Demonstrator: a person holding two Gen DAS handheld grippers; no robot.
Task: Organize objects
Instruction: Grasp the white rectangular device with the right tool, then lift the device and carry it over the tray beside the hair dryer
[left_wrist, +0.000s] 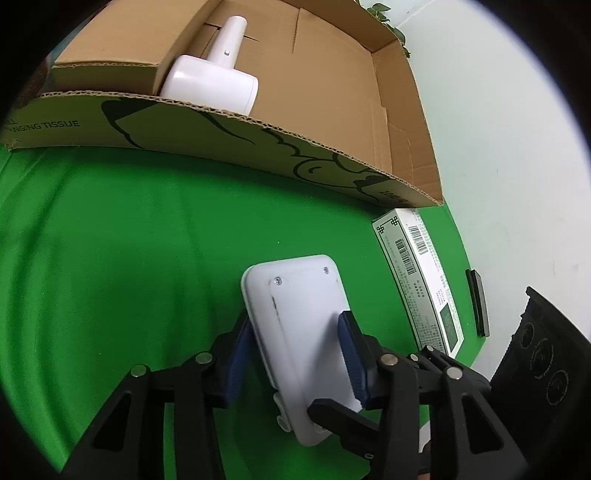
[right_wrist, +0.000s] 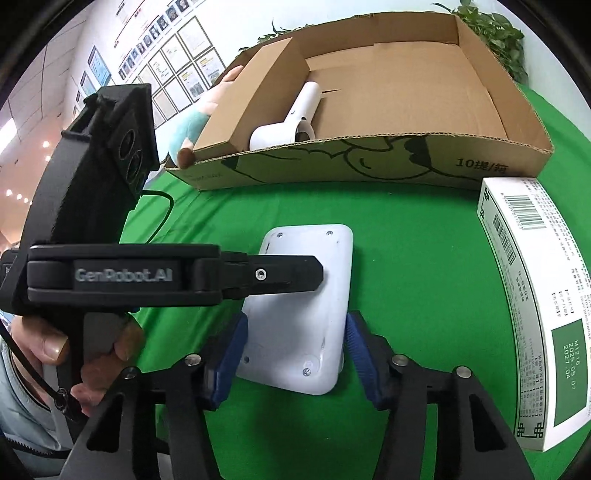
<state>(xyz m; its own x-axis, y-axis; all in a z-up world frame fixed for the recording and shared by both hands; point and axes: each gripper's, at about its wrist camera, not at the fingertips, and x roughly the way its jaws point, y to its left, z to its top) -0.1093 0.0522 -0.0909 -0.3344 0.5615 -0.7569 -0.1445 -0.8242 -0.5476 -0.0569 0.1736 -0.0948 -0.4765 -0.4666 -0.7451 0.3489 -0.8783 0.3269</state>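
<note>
Across the top of both wrist views I see one green cloth (right_wrist: 424, 266) carrying one open cardboard box (right_wrist: 369, 162), printed "10提/箱" on its front wall in the right view and "…NGING TISSUE" at far left in the left view. Inside lies one white hair dryer (left_wrist: 210, 79). Lower right of the right view shows one white carton (right_wrist: 532, 302) with barcodes and a green panel reading "M1216 2025.05.07 2027.04". At centre lies one white rounded plastic device (right_wrist: 306, 314), screws showing. My right gripper (right_wrist: 291, 350) has both blue pads pressed on its sides. My left gripper (left_wrist: 295, 354), marked "GenRobot.AI" in the right view, likewise clamps the same device.
</note>
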